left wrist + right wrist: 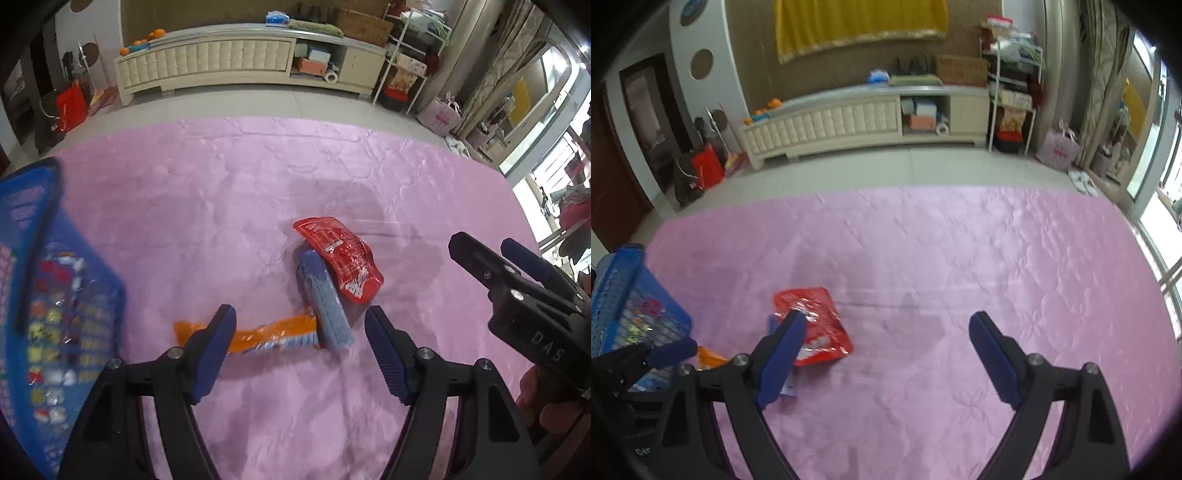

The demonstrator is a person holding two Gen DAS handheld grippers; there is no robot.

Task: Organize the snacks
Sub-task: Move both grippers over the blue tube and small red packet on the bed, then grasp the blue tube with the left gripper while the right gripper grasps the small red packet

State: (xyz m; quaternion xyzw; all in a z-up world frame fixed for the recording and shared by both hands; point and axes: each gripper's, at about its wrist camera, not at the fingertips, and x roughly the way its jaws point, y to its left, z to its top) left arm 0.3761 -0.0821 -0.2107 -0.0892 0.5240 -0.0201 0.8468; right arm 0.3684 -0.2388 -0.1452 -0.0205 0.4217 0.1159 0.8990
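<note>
Three snack packs lie bunched on the pink quilted cloth (258, 184): a glossy red foil pouch (338, 258), a light blue ribbed packet (325, 302) touching it, and an orange wrapper (273, 338) beside that. The left gripper (299, 347) hangs above them, jaws apart and empty. The right gripper (886, 354) is spread wide, holding nothing. A blue mesh plastic basket (33, 206), blurred, seems to hold small sweets.

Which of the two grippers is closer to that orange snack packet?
Left. The left gripper hangs open right over the orange packet; the right gripper is open farther off, beside the red packet.
</note>
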